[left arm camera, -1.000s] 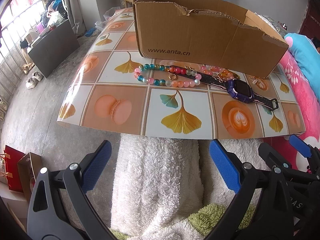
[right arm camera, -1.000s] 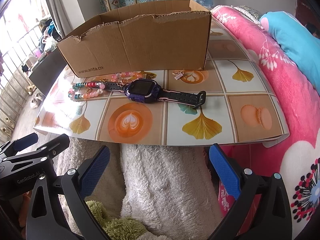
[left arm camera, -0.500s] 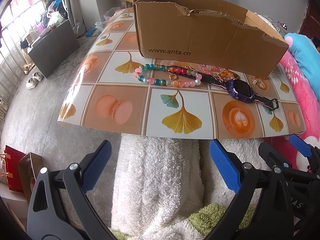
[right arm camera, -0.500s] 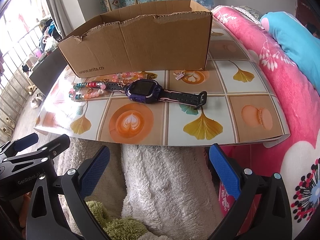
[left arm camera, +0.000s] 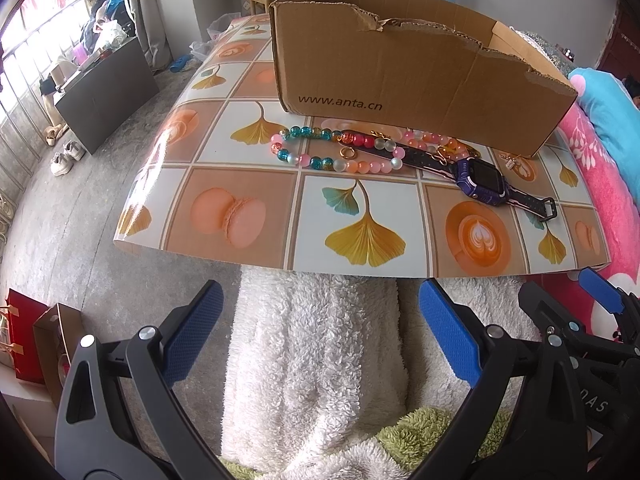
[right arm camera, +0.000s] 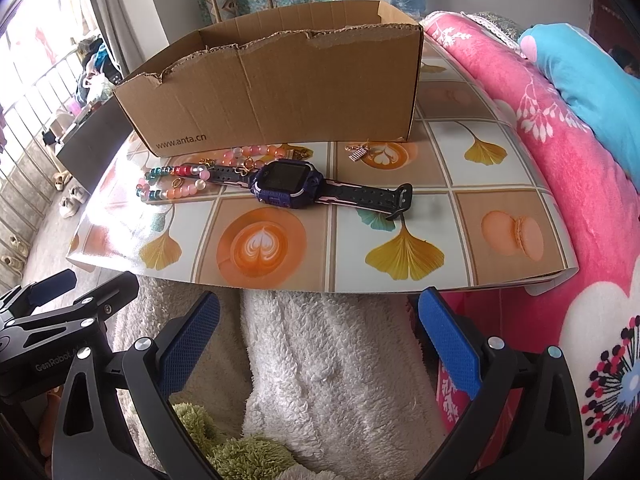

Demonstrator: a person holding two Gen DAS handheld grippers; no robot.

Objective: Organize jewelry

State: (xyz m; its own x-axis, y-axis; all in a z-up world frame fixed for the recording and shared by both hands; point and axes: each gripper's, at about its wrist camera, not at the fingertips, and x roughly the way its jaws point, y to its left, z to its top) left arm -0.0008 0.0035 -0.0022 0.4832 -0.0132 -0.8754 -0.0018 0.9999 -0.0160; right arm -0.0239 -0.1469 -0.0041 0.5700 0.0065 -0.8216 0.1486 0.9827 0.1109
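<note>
On the patterned table (left arm camera: pixel 240 216), before the box (left arm camera: pixel 400 76): bracelet (left arm camera: pixel 332 150), watch (right arm camera: pixel 288 184), charm (right arm camera: pixel 357 154), all unmoved since 1 second ago; both tongs, left (left arm camera: pixel 318 336) and right (right arm camera: pixel 318 336), open, empty, nothing sorted yet.

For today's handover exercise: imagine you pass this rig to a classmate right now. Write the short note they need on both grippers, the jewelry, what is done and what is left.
Left gripper: open, empty, held short of the table's near edge.
Right gripper: open, empty, also short of the edge.
Bead bracelet, watch and a small charm lie on the table in front of the cardboard box; the watch strap overlaps the beads.
Done: nothing picked up; the box's inside is hidden.
Left: probably lift each piece into the box, watch first.
</note>
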